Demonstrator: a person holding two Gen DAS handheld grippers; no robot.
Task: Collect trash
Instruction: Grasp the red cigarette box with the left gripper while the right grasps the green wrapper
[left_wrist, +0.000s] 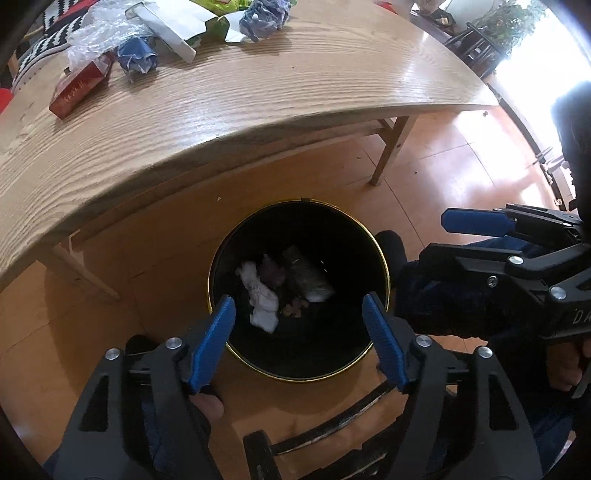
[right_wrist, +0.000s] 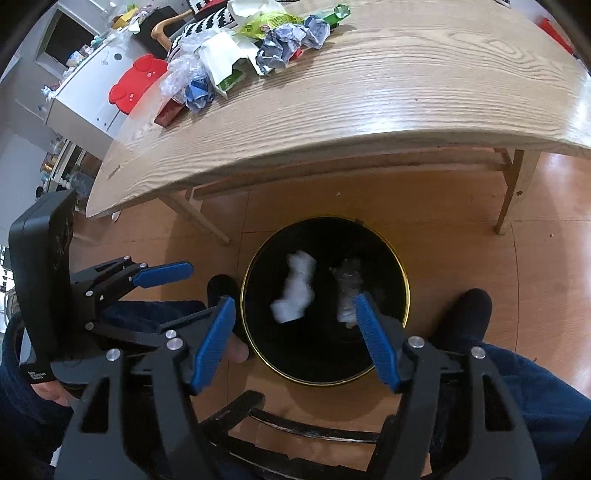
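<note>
Orange-brown floor tiles run under a long wooden table (left_wrist: 258, 103), and just in front of the table's near edge a black bin with a gold rim (left_wrist: 386, 273) stands on the floor. Both grippers hang over its mouth, pointing steeply down. The left gripper (left_wrist: 299, 321) has its jaws spread with nothing between the blue pads; the right gripper (right_wrist: 295, 328) is likewise released and empty.

In the right wrist view a crumpled white paper wad (right_wrist: 295, 291) and a clear plastic scrap (right_wrist: 347, 291) look smeared, probably dropping inside the bin; the left wrist view shows white paper (left_wrist: 260, 295) and other scraps lying at the bottom.

The step in hand appears to be the drop. To finish it well, keep both grippers over the opening until the pieces settle, then lift straight up so a finger does not catch the rim and tip the bin.

More trash waits at the table's far side: crumpled blue-and-white paper balls (left_wrist: 264, 18), a torn white carton (left_wrist: 170, 29), clear plastic wrap (left_wrist: 92, 37) and a red box (left_wrist: 79, 88)
</note>
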